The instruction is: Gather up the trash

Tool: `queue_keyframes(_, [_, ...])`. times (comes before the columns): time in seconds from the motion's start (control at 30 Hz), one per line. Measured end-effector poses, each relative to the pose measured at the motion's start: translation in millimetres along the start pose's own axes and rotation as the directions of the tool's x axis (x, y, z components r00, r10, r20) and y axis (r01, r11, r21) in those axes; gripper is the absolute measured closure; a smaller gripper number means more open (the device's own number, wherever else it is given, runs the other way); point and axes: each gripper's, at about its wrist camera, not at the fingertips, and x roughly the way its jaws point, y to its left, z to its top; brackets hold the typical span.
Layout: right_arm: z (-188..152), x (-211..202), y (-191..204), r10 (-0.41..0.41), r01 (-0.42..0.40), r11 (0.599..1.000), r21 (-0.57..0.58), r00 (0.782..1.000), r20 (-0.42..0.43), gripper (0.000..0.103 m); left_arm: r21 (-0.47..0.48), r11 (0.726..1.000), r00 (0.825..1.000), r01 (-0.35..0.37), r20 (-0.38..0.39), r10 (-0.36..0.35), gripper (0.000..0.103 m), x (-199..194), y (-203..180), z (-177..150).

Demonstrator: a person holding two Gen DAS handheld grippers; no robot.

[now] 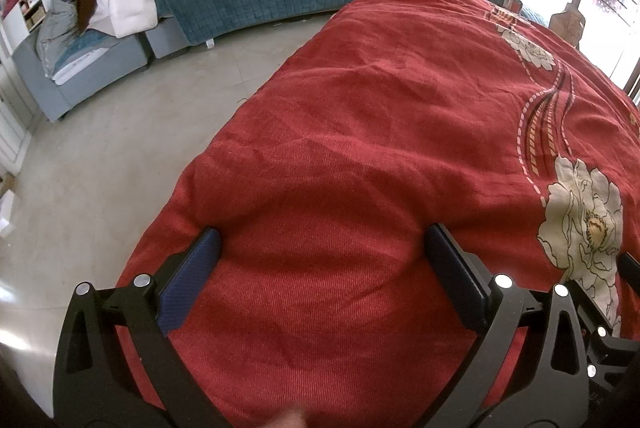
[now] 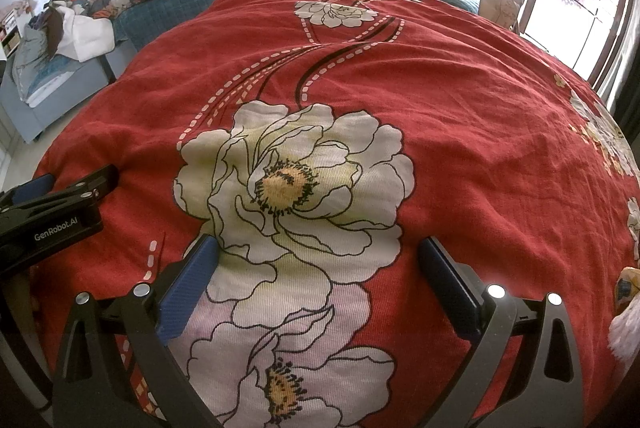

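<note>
— So, where's the trash from here?

— Hard to say. The only candidate I can pick out is a crumpled yellowish wrapper (image 2: 629,282) at the far right edge of the right wrist view, lying on the red quilt (image 2: 460,116) beside something pale and fluffy (image 2: 624,332). It's cut off by the frame, so I can't tell its long axis.

— Which tool is nearer?

— The right tool (image 2: 318,260), I'd judge. The wrapper lies to its right and slightly ahead of its fingers; the left tool (image 1: 322,248) sits over the quilt's left edge by the floor (image 1: 120,132), well apart from it.

— Are they ready to grab?

— Both have their fingers spread wide, holding nothing, hovering just over the quilt. The right one would need to swing rightward first.
</note>
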Motion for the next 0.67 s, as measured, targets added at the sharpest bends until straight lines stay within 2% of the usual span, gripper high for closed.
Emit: queue_keyframes(0.67, [-0.1,0.4,-0.5,0.0,0.0,1.0,0.0,1.0,0.0,0.005,0.003,1.0,1.0,-0.008,0.001,0.008,0.009,0.7,0.8,-1.6])
